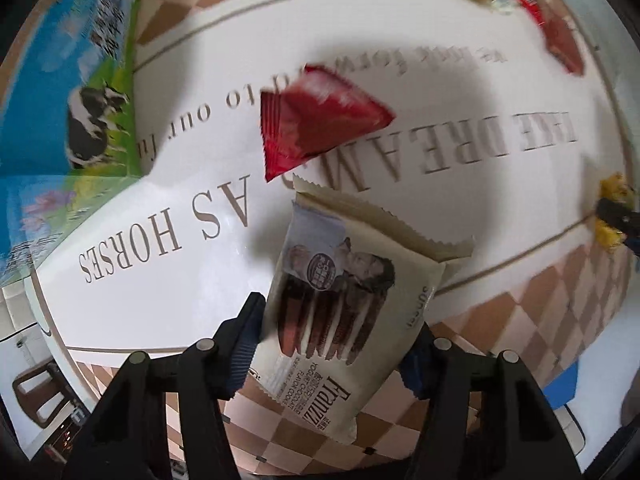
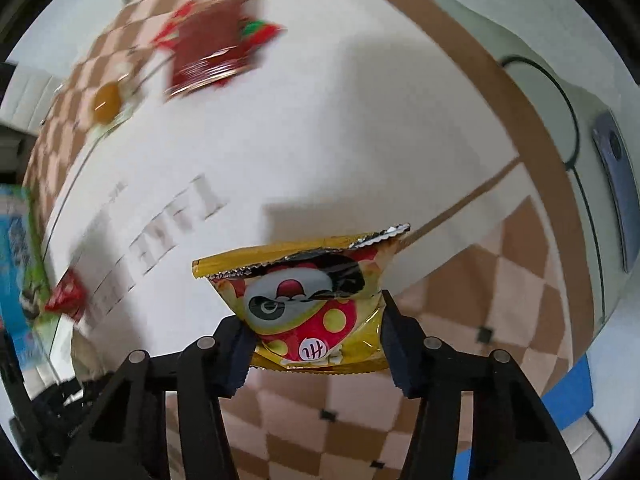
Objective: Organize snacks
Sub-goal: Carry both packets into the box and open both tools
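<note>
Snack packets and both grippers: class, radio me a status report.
Left gripper shut on cream Franzzi cookie packet. Right gripper shut on yellow snack bag. Red packet loose on tablecloth ahead; nothing blocking.

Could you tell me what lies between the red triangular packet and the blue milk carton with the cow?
Nothing: in the left wrist view only bare white tablecloth with printed lettering separates the red packet from the carton.

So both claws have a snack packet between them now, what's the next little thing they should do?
Probably lift both packets just clear of the tablecloth. The left gripper pinches the cream Franzzi cookie pack, and the right gripper squeezes the yellow snack bag, its sides creased by the pads. With both apparently gripped, raising them comes before carrying them, perhaps toward the blue box.
</note>
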Motion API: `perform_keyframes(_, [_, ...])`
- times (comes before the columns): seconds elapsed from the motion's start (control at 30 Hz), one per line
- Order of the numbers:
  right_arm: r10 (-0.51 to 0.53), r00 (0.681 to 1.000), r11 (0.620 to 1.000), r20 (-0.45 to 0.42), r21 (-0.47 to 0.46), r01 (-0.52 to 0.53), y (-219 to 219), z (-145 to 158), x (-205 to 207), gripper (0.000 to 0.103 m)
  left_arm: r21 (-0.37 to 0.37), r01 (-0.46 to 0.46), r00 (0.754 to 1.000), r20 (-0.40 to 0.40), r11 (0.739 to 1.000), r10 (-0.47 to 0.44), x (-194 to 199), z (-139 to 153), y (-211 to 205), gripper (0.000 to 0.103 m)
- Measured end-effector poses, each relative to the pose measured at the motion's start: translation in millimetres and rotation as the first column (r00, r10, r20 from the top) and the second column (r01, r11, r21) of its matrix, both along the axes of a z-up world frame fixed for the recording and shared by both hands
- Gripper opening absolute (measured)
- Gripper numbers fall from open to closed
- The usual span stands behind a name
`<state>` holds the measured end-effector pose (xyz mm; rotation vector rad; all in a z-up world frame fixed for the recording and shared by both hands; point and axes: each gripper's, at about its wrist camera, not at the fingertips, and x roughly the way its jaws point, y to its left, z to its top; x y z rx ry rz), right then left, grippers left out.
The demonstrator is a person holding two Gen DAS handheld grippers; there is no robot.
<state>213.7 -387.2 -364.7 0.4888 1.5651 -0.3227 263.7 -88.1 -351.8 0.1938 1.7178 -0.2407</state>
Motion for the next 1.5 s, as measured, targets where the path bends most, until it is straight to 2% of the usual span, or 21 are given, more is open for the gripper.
perform_keyframes(0.1, [0.054,0.998,0.998,0.046,0.030,-0.055,34,24,8,0.057,-0.070,-0.018,0.999,0.038,0.997,0.020,-4,35,10,0.057])
perform_keyframes(0.23, [0.142,0.981,0.986,0.134,0.069,-0.152,89,69,21,0.057,-0.158,-0.059,0.990,0.119,0.986,0.079,2,97,36,0.057])
perform_keyframes(0.4, [0.231,0.939,0.950,0.256,0.147,-0.274,151,138,46,0.057,-0.233,-0.142,0.958,0.212,0.962,0.193,27,167,96,0.057])
perform_keyframes(0.5, [0.273,0.908,0.919,0.316,0.192,-0.344,206,168,72,0.057,-0.239,-0.211,0.932,0.242,0.948,0.269,44,193,142,0.057])
perform_keyframes(0.63, [0.334,0.866,0.883,0.372,0.199,-0.425,274,202,100,0.057,-0.210,-0.309,0.896,0.264,0.927,0.358,70,201,203,0.057])
perform_keyframes(0.77, [0.376,0.845,0.859,0.381,0.199,-0.472,337,208,130,0.057,-0.186,-0.366,0.871,0.277,0.912,0.406,87,192,262,0.057])
perform_keyframes(0.97, [0.428,0.842,0.854,0.329,0.159,-0.496,412,186,171,0.057,-0.130,-0.392,0.873,0.261,0.911,0.412,119,167,319,0.057])
perform_keyframes(1.13, [0.458,0.852,0.858,0.255,0.124,-0.498,445,143,194,0.057,-0.107,-0.416,0.887,0.174,0.903,0.429,142,126,350,0.057])
perform_keyframes(1.3, [0.462,0.866,0.866,0.192,0.111,-0.487,458,107,204,0.057,-0.070,-0.418,0.904,0.065,0.906,0.422,146,83,363,0.057])
perform_keyframes(1.5, [0.461,0.877,0.876,0.132,0.089,-0.474,464,81,206,0.057,-0.054,-0.427,0.904,-0.041,0.902,0.426,143,41,371,0.059])
